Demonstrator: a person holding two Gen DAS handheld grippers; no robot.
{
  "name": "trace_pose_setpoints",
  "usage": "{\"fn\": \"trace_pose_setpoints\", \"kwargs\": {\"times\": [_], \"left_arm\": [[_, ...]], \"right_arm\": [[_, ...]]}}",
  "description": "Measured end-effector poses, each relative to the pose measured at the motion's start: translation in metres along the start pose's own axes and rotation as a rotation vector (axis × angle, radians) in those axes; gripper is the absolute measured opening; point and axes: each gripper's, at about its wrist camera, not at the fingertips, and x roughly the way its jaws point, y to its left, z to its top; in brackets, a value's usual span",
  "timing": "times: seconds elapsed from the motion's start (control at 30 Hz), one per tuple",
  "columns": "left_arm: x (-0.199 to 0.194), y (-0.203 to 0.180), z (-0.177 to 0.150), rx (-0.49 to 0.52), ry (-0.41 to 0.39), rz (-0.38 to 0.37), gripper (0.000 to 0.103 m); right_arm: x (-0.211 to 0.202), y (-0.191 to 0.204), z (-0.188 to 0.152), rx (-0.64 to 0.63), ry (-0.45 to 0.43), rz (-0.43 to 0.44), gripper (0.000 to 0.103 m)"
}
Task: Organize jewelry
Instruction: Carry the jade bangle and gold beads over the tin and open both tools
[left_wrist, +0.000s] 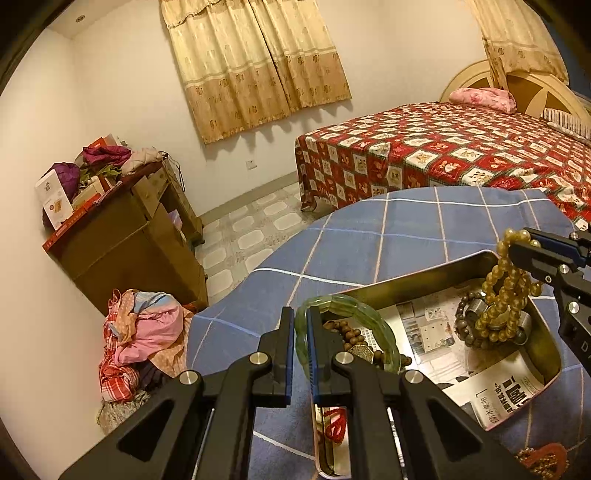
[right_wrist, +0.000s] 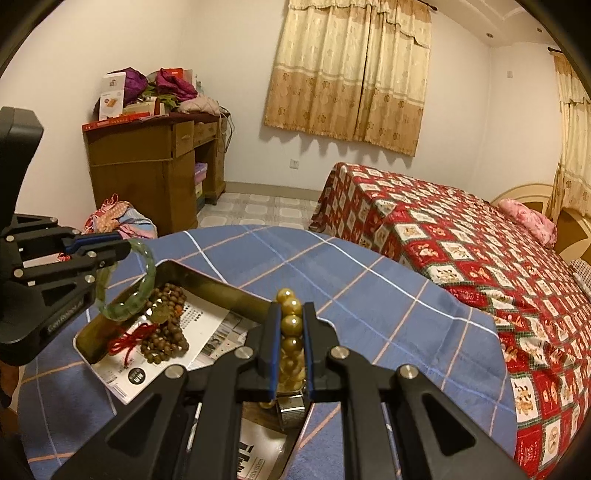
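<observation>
A metal tray (left_wrist: 417, 275) lined with newspaper sits on the blue checked tablecloth (left_wrist: 369, 229). My left gripper (left_wrist: 302, 325) is shut on a green jade bangle (left_wrist: 354, 308) and holds it over the tray's left end; it also shows in the right wrist view (right_wrist: 125, 251) with the bangle (right_wrist: 147, 266). My right gripper (right_wrist: 291, 317) is shut on a string of yellow-brown beads (right_wrist: 291, 321) above the tray's right end; it shows in the left wrist view (left_wrist: 524, 236) with the beads (left_wrist: 506, 295) hanging. Brown wooden beads with a red tassel (right_wrist: 166, 332) lie in the tray (right_wrist: 207, 284).
A dark bead bracelet with metal cylinders (left_wrist: 472, 314) lies in the tray. More beaded jewelry (left_wrist: 539, 458) lies on the cloth at lower right. A bed (right_wrist: 461, 251) stands beyond the table, a cluttered wooden desk (right_wrist: 155, 162) by the wall, a pile of clothes (left_wrist: 144, 339) on the floor.
</observation>
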Motion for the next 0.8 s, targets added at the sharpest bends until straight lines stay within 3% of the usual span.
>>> {"fn": "trace_pose_setpoints", "kwargs": {"times": [0.73,0.77,0.8], "left_arm": [[0.016,-0.004,-0.009,0.024,0.039,0.003,0.007],[0.016,-0.004,-0.008,0.026,0.041,0.007,0.008],[0.015,-0.003,-0.008,0.026,0.043,0.004,0.009]], "right_arm": [[0.014,0.007,-0.006,-0.043,0.057,-0.018,0.013],[0.014,0.007,-0.006,-0.043,0.061,-0.020,0.015],[0.014,0.007,-0.007,-0.043,0.064,-0.022,0.022]]}}
